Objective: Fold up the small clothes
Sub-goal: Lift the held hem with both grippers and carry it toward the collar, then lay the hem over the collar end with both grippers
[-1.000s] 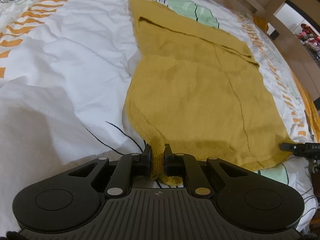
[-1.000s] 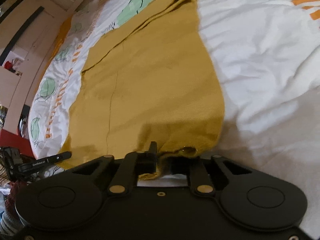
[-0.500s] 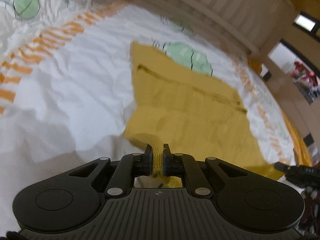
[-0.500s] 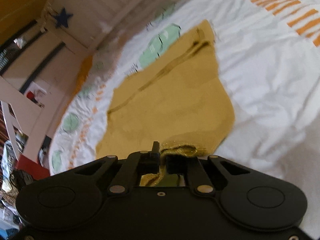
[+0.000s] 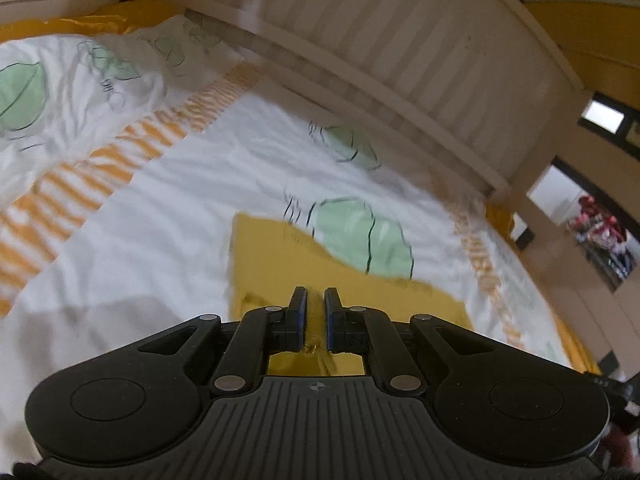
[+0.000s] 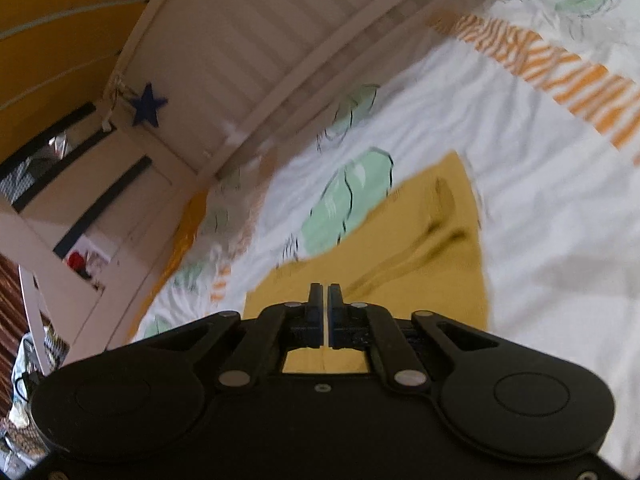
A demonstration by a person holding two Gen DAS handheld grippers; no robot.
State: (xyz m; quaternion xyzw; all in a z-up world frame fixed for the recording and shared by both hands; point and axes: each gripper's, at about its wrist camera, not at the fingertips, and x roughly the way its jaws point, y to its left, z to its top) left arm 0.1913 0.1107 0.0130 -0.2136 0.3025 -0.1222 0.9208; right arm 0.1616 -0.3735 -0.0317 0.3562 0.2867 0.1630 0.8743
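A mustard-yellow knitted garment (image 5: 272,264) lies on a white bedspread; it also shows in the right wrist view (image 6: 436,248). My left gripper (image 5: 315,296) is shut on a fold of the garment's near edge, with yellow fabric pinched between the fingers and lifted off the bed. My right gripper (image 6: 325,294) is shut on the garment's other near corner, the fingers almost touching, with fabric showing just below them. Only the far part of the garment shows past each gripper.
The white bedspread (image 5: 168,208) has green leaf and orange stripe prints. A white slatted bed rail (image 5: 400,60) runs along the far side; it also shows in the right wrist view (image 6: 280,48). A doorway (image 5: 592,232) lies to the right.
Both grippers have lifted and carried the near edge forward over the garment. Much less of the garment shows now, and the views have tilted up toward the bed rail.
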